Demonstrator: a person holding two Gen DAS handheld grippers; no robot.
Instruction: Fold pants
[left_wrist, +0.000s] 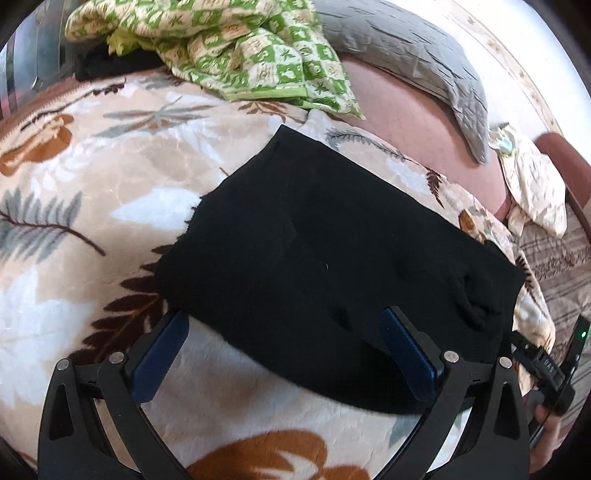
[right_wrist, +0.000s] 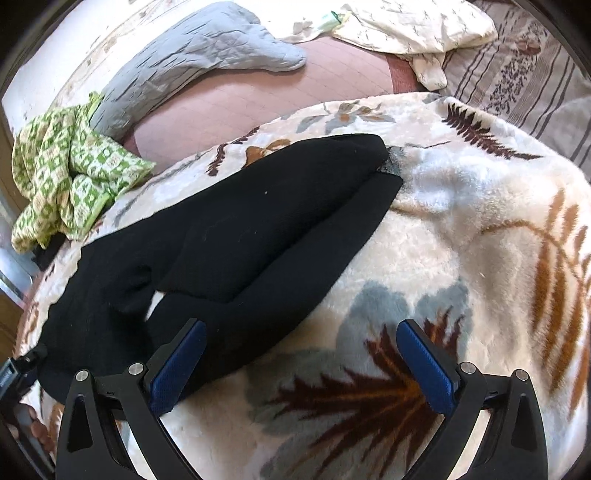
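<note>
Black pants (left_wrist: 317, 258) lie folded just ahead of the left claw (left_wrist: 284, 354) and right claw (right_wrist: 301, 360), both spread apart.

Leaf-print blanket (left_wrist: 110, 184), green checked cloth (left_wrist: 229, 48), grey quilted pillow (right_wrist: 192, 59)
</note>
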